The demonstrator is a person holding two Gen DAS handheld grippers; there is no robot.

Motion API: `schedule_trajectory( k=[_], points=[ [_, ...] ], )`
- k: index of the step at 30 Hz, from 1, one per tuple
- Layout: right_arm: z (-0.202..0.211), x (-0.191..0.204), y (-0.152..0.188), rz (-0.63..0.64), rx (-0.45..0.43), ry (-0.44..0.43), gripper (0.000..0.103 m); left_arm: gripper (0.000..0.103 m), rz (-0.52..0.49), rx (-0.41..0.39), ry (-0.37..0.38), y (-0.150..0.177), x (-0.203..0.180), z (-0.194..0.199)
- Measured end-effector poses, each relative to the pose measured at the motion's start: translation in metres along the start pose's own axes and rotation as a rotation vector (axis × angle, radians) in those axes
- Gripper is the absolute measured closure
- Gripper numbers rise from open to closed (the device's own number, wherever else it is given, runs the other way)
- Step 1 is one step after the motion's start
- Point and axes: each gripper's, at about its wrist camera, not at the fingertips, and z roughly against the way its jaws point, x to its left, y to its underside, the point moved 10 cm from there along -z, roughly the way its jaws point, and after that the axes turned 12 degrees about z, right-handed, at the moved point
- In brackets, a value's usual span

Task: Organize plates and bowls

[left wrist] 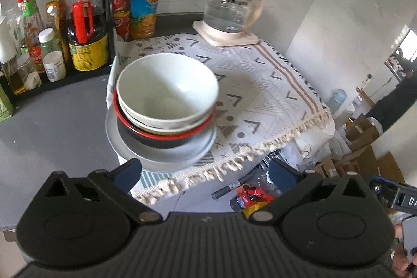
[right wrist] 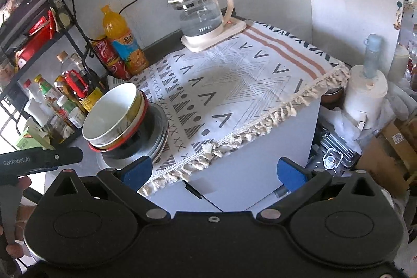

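Currently, left wrist view: left tongs [left wrist: 204, 175] spread wide, empty; stacked bowls [left wrist: 166, 93] on grey plates [left wrist: 161, 150] sit frame centre. Right wrist view: right tongs [right wrist: 213, 171] equally wide, empty; stack lower left. Likely finished; retract level, avoid nudging plates.

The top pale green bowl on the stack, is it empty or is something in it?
Empty. The pale green ceramic bowl sits upright, and the left wrist view shows its bare, clean inside down to the bottom.

black grippers [right wrist: 213, 171] w/ blue pads [right wrist: 137, 172], silver screws.
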Motion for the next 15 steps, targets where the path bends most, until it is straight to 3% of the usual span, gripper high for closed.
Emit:
schedule_trajectory(
  k=[15],
  points=[
    [0.048, -0.003, 0.03, 0.017, -0.066, 0.054, 0.0, 0.0, -0.06, -0.029, 0.06, 0.046, -0.017, 0.033]
  ],
)
